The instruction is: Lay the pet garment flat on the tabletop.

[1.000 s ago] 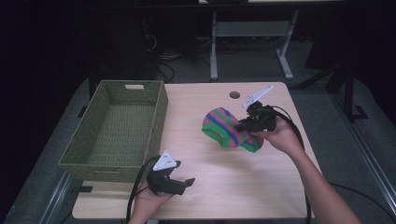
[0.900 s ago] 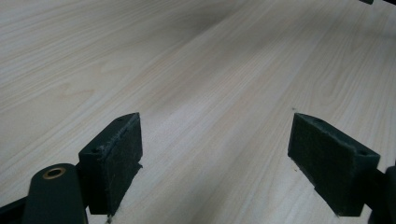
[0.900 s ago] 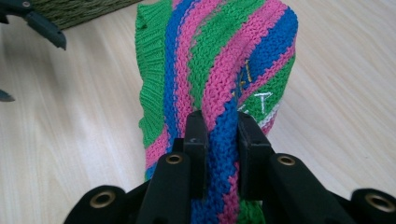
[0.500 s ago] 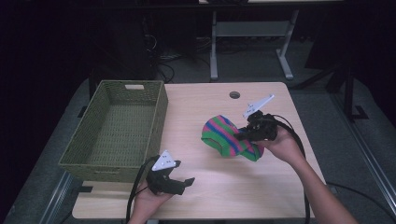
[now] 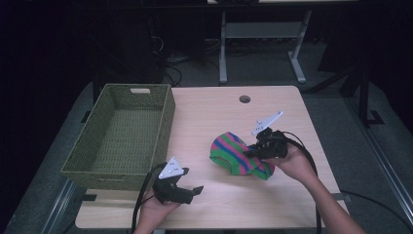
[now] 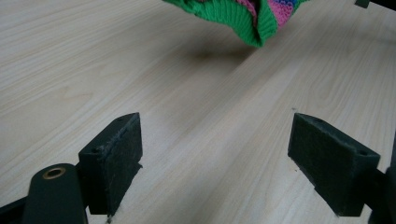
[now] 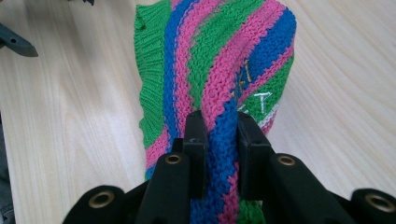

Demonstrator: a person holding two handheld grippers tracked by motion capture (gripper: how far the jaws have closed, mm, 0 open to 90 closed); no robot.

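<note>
Since a second ago the right gripper (image 5: pixel 254 152) dropped lower toward the pale woodgrain counter (image 5: pixel 219 117), jaws clamped on the chunky striped knit hat (image 5: pixel 236 155). Woven green basket (image 5: pixel 122 136) sits left. Left gripper (image 5: pixel 187 191) rests, jaws wide apart, holding nothing.

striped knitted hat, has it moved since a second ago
Yes. The striped knitted hat, pinched in the right hand-held gripper, has shifted toward the table's near edge, farther from the round hole in the wooden tabletop.

green woven basket (image 5: pixel 122 139) sits on wooden table (image 5: pixel 214 109).
</note>
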